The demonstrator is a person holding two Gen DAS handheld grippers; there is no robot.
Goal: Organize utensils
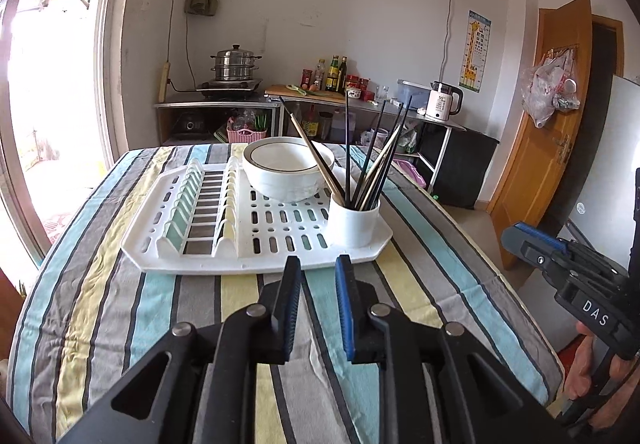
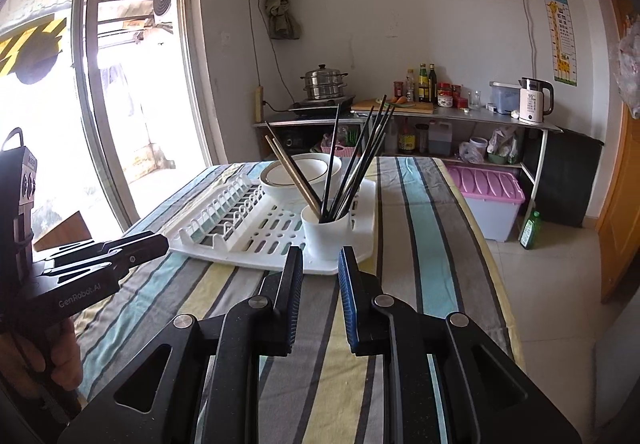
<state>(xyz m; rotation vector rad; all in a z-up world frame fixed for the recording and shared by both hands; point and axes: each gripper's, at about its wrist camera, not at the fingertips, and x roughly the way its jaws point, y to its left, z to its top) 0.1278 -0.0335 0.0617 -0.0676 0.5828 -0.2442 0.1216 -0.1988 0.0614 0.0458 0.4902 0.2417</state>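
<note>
Both grippers, left point(image 1: 318, 264) and right point(image 2: 320, 254), are held a little apart, empty. One chopstick point(image 2: 330, 160) should be pinched high, so the cup point(image 2: 326, 234) is not tipped.

A home kitchen is showing here: a steamer pot point(image 1: 236, 62) is sitting on a burner at upper centre, sauce bottles point(image 1: 335, 73) and an electric kettle point(image 1: 443, 100) are lining the steel bench point(image 1: 400, 108).

Walls point(image 1: 320, 4): you face plain white plaster.
Window point(image 2: 132, 84): tall sliding glass on your left, bright daylight.
Shelf unit point(image 2: 440, 116): metal, against the far wall.
Door point(image 1: 548, 116): wooden, at your right.
Floor point(image 2: 540, 276): pale tiles.
</note>
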